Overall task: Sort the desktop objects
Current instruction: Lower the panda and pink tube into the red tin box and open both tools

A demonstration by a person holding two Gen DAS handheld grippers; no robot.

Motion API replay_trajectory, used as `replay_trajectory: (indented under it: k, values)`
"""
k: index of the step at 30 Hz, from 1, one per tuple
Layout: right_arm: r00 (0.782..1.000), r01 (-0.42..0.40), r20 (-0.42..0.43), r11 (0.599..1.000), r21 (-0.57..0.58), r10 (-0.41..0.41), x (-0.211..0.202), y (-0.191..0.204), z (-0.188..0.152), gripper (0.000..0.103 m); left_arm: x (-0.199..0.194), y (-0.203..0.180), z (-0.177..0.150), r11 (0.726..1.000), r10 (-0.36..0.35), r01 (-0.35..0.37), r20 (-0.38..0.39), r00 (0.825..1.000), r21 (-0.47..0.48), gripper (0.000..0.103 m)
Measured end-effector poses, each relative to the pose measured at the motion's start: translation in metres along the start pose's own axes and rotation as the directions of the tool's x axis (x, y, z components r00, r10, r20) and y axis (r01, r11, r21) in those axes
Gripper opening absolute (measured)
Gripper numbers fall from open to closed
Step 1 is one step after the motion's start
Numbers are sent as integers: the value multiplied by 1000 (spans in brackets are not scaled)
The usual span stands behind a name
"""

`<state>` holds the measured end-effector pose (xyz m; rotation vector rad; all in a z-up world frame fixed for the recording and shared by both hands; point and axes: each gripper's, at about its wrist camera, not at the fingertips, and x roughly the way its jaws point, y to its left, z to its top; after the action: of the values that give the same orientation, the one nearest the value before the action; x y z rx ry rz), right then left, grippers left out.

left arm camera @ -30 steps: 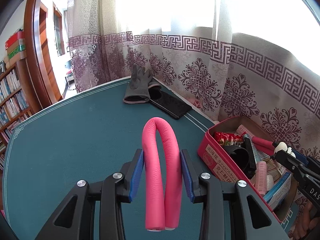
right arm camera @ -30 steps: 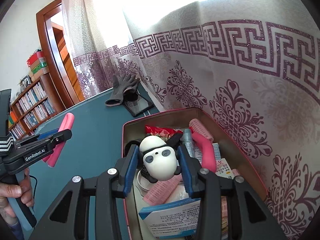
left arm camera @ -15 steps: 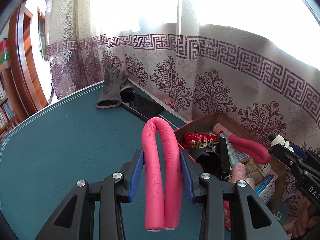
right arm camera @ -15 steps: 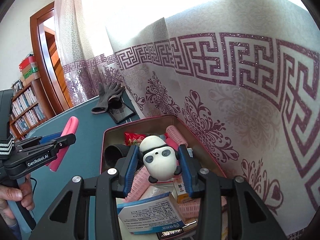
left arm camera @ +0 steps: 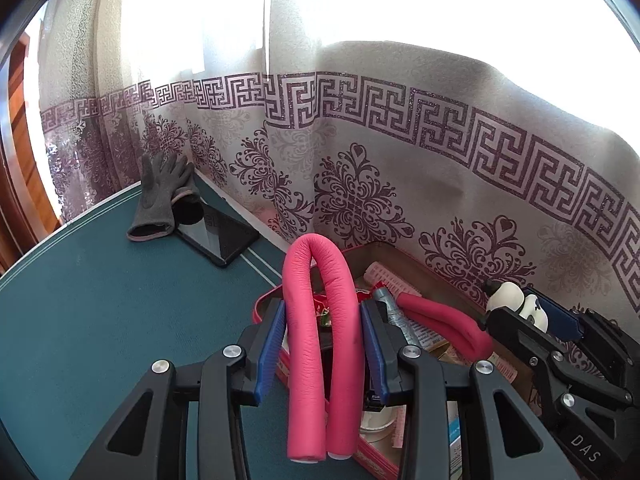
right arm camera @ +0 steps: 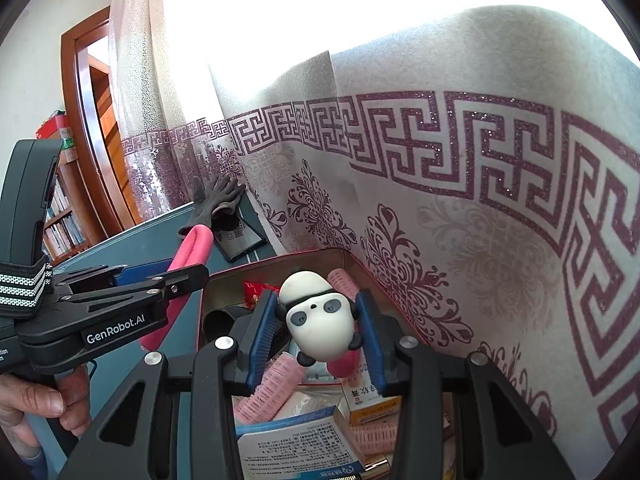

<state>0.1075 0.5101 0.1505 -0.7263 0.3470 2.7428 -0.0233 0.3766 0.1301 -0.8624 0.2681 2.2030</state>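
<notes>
Far left on the green table (left arm camera: 100, 300): a grey glove (left arm camera: 158, 200) lying partly over a dark tablet (left arm camera: 220, 236), both against the patterned curtain (left arm camera: 360, 168), well apart from the work. Centre: left gripper (left arm camera: 323, 344) pinching a pink foam roller (left arm camera: 320, 320) bent double into a hairpin, blue pads pressing both legs, bend pointing away, cut ends toward the camera; it hangs over the near-left rim of the red tin box (left arm camera: 266, 300). Foam looks light, soft and springy, so it will likely spring open on release; best held across both legs, as now. Right: right gripper (right arm camera: 316, 328) clamped on a panda toy (right arm camera: 320, 324), pads on its flanks, above the box's clutter of pink hair rollers (right arm camera: 276, 376) and blue-and-white cartons (right arm camera: 296, 444). Toy looks smooth and rounded, probably slippery; its widest middle gives the surest hold.
</notes>
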Motion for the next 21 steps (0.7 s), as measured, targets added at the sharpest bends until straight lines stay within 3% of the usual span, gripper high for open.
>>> replay_trajectory:
  k: [7, 9, 10, 11, 12, 13, 19, 21]
  values:
    - [1000, 14, 0, 1000, -2, -14, 1, -2, 0, 44, 3, -10, 8, 999, -37, 37, 13, 999, 22, 42]
    - [1000, 13, -11, 1000, -10, -13, 3, -2, 1, 45, 4, -10, 9, 997, -72, 72, 3, 997, 13, 56]
    - [1000, 10, -19, 1000, -11, -10, 4, -3, 0, 46, 5, -9, 8, 997, -73, 73, 3, 997, 4, 83]
    - [1000, 7, -23, 1000, -10, -8, 5, -3, -1, 53, 2, -7, 6, 998, -64, 64, 19, 998, -7, 99]
    - [1000, 10, -26, 1000, -7, -10, 5, -4, -2, 67, 0, -4, 4, 998, -52, 53, 35, 998, -15, 100]
    - [1000, 15, -21, 1000, -6, -15, 5, -5, -3, 72, -1, -1, 3, 999, -46, 46, 34, 998, -17, 100]
    - [998, 32, -44, 999, -28, -33, 2, -8, -14, 74, -1, 25, -10, 997, 11, -12, -11, 1000, -82, 100]
    - [998, 31, -60, 999, -24, -32, 2, -10, -18, 80, -2, 32, -15, 994, 23, -24, -19, 1000, -105, 100]
